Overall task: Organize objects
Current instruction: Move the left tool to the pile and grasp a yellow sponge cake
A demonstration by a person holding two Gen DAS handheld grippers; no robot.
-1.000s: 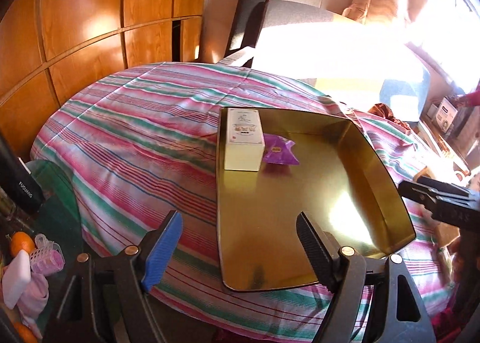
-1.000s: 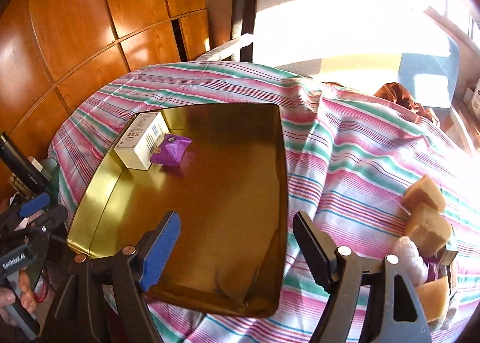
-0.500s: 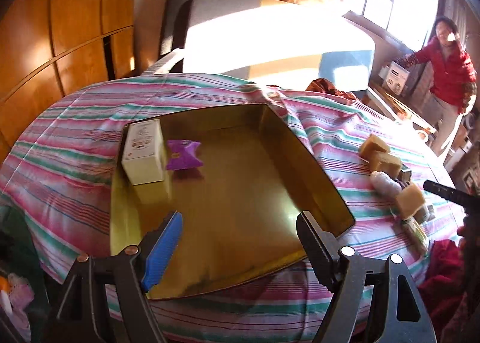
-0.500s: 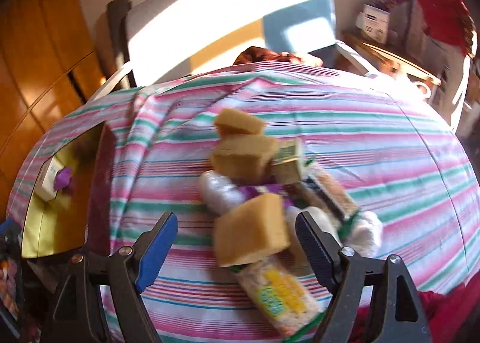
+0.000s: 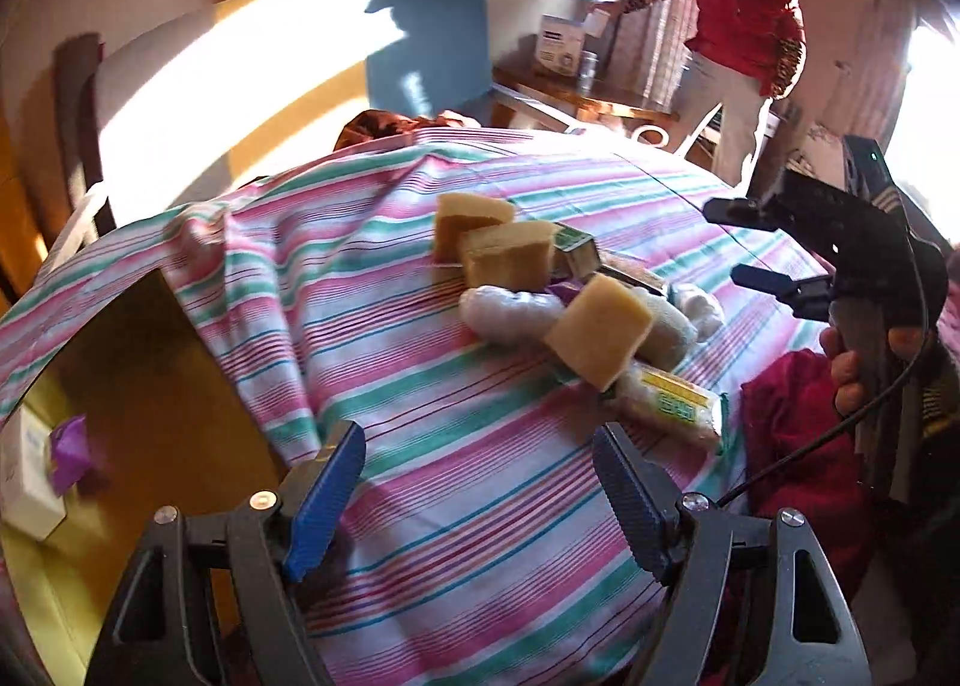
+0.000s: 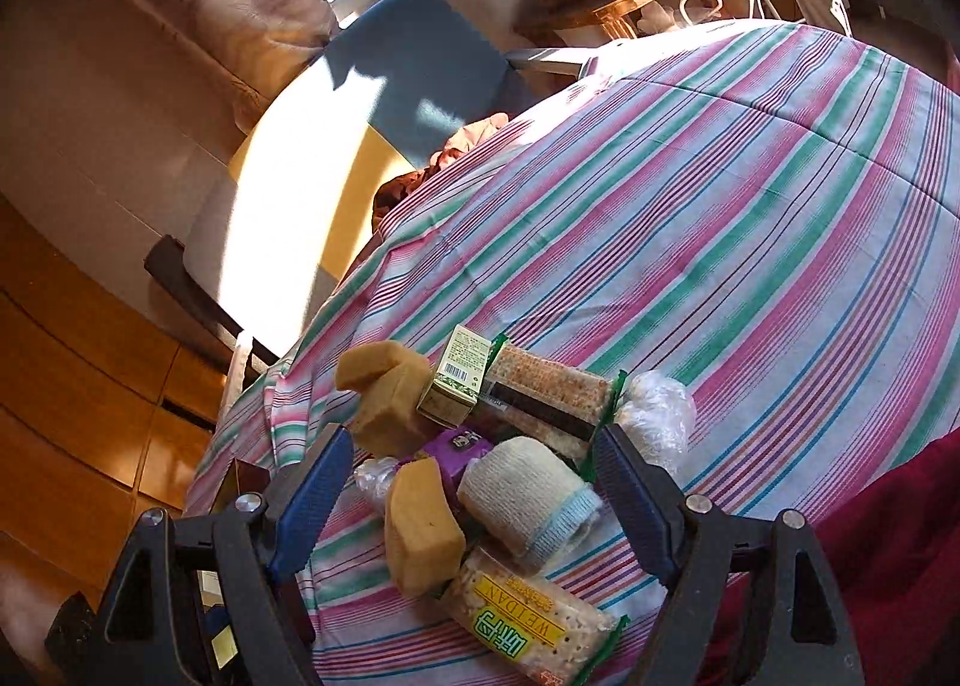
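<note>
Hovering over the striped cloth (image 6: 750, 218), the right gripper (image 6: 474, 482) is standing with its jaws spread; they have just been opening, and they are framing a rolled bandage (image 6: 528, 497) and a yellow sponge (image 6: 420, 527) without pressing on either. Both are lying in the pile of objects (image 5: 570, 296) on the cloth, beside a snack packet (image 6: 528, 620). The left gripper (image 5: 480, 482) is also gaping, empty, with bare cloth between its fingers. The gold tray (image 5: 138, 386) is sitting left of the pile, holding a white box (image 5: 24, 482) and a purple packet (image 5: 69, 449).
</note>
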